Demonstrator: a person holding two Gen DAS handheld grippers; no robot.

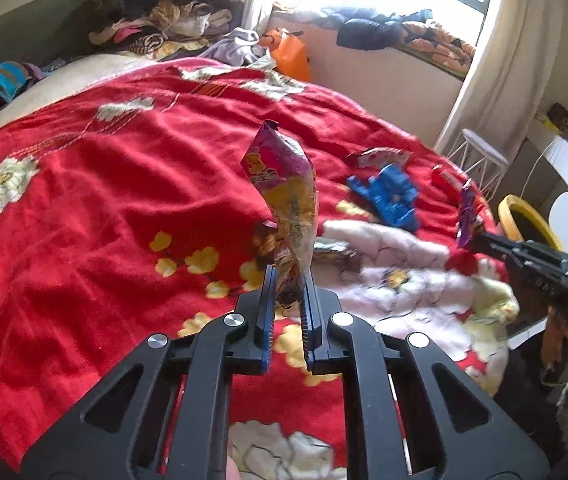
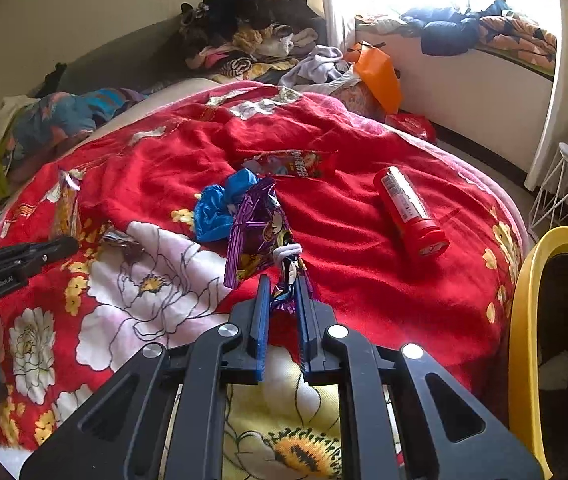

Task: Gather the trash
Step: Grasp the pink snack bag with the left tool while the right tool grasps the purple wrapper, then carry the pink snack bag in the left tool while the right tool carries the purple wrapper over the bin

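the left gripper pinched a pink and yellow snack bag, lifted off the red floral blanket. the right gripper clamped a purple wrapper. nearby lay a red tube and perhaps a crumpled blue bag.

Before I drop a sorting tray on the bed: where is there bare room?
Free: the red blanket left of the pink wrapper, and the stretch between the red tube and yellow bin. Crowded: mid-bed, around the blue wrapper, purple wrapper and red packet.
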